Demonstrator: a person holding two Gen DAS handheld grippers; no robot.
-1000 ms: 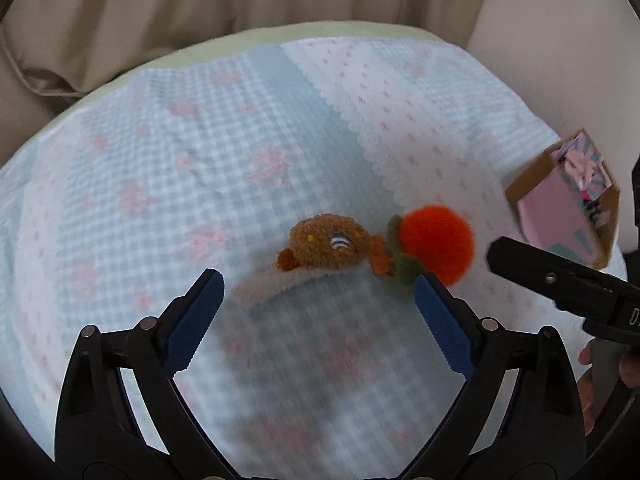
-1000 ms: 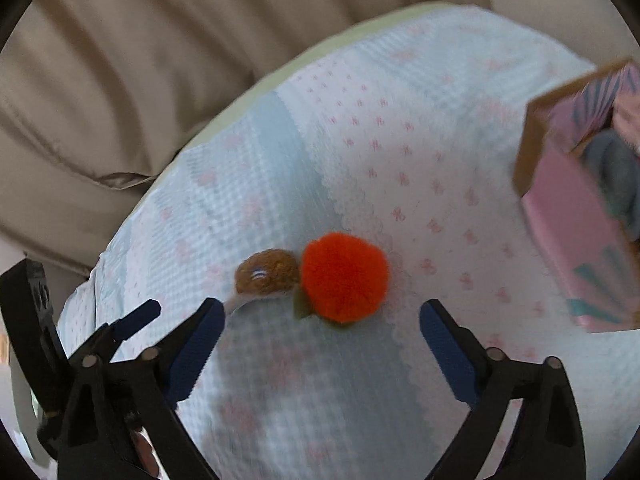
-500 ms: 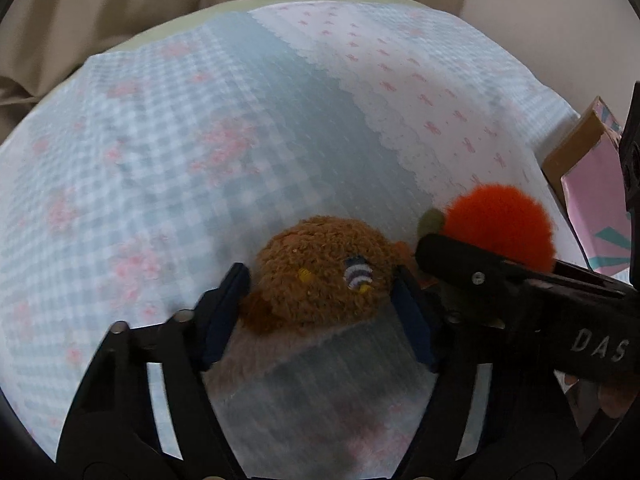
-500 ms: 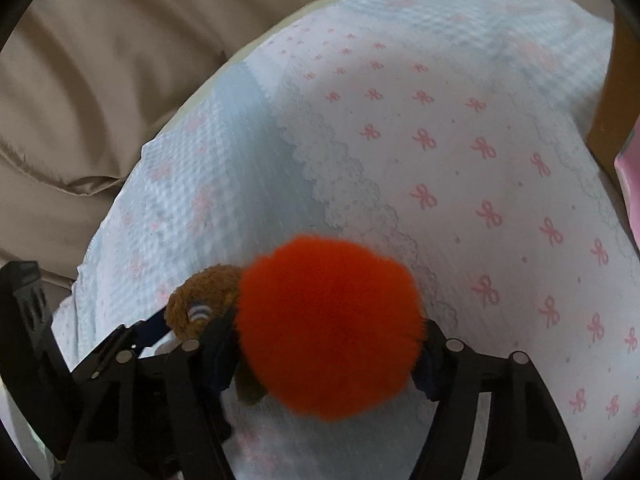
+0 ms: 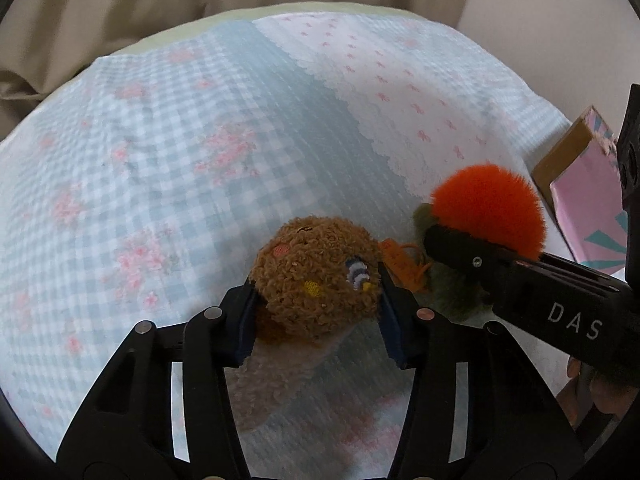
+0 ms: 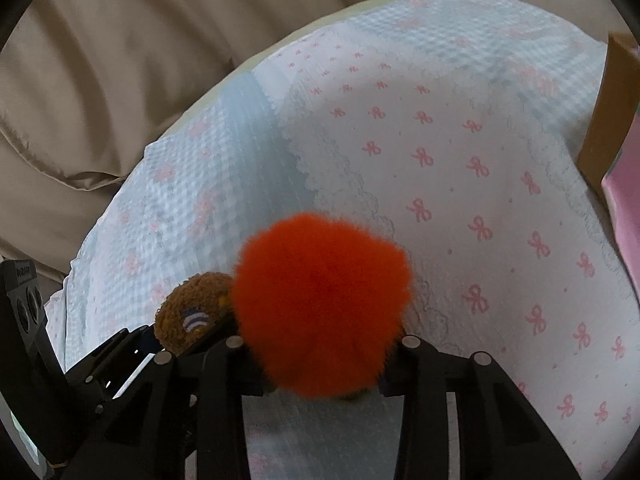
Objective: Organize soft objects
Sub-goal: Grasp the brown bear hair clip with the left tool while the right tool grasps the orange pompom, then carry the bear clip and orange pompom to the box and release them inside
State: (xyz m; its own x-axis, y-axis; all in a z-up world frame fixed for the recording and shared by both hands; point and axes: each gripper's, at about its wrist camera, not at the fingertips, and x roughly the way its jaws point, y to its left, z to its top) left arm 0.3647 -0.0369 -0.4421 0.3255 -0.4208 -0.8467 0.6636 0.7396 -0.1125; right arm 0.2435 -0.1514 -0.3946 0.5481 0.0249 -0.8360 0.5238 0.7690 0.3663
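Note:
My left gripper [image 5: 316, 312] is shut on a brown fuzzy plush toy [image 5: 316, 276] with a striped embroidered patch; a pale fuzzy strip hangs below it. My right gripper [image 6: 320, 364] is shut on a fluffy orange pom-pom [image 6: 320, 300] with a dark green felt part under it. In the left wrist view the pom-pom [image 5: 492, 208] sits just right of the brown toy, with the right gripper's black finger [image 5: 472, 256] across it. The brown toy [image 6: 192, 312] also shows at the left of the pom-pom in the right wrist view. Both are on or just above the quilt.
A light blue checked and white bow-print quilt [image 5: 200, 160] covers a rounded cushion. A pink and cardboard box [image 5: 584, 196] stands at the right edge; it also shows in the right wrist view [image 6: 616, 120]. Beige drapery [image 6: 120, 60] lies behind.
Both grippers came down over the toys and closed: the left on the brown plush, the right on the orange pom-pom.

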